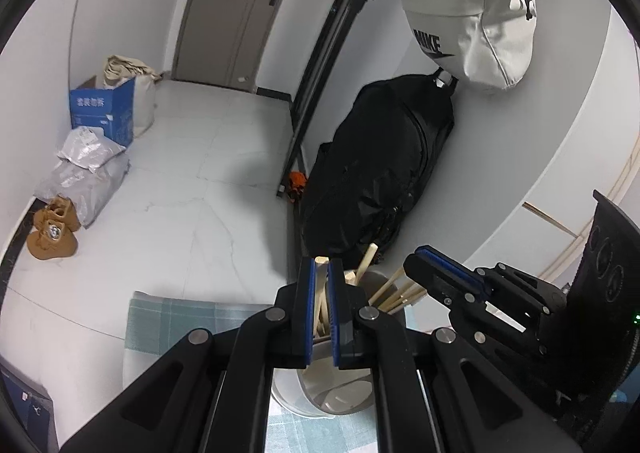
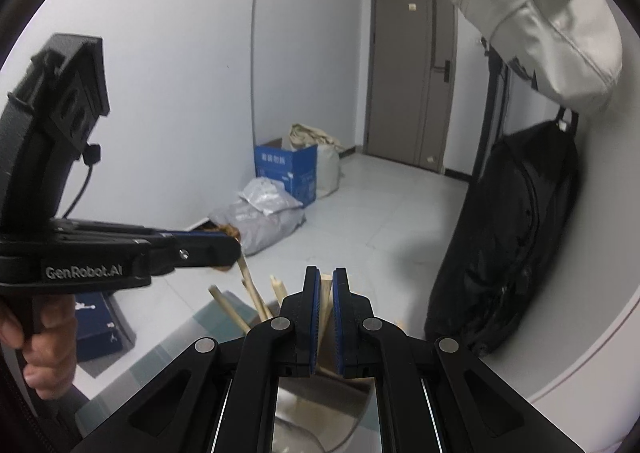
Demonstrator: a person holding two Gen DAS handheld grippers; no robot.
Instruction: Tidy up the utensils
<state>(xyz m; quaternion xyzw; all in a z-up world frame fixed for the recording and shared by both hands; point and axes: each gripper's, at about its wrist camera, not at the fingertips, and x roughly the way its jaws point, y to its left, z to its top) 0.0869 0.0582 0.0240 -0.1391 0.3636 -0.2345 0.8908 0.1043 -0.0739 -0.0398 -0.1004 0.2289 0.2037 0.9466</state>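
Left tool [image 1: 321, 267] clamped on wooden chopstick [image 1: 320, 295] over white cup [image 1: 320, 389] — right tool [image 2: 326, 277] likewise grips another chopstick [image 2: 325, 305].

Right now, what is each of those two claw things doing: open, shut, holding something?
Left gripper: shut on a wooden stick over the white holder.
Right gripper: shut on another wooden stick.

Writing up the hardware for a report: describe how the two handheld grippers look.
Both are matte black plastic. The left gripper and right gripper have flat fingers lined with ribbed blue pads, on linkage bars with silver pivot pins. The left one's side reads "GenRobot.AI" in white; a thin black cable loops at its rear. A green light glows on the right one's body.
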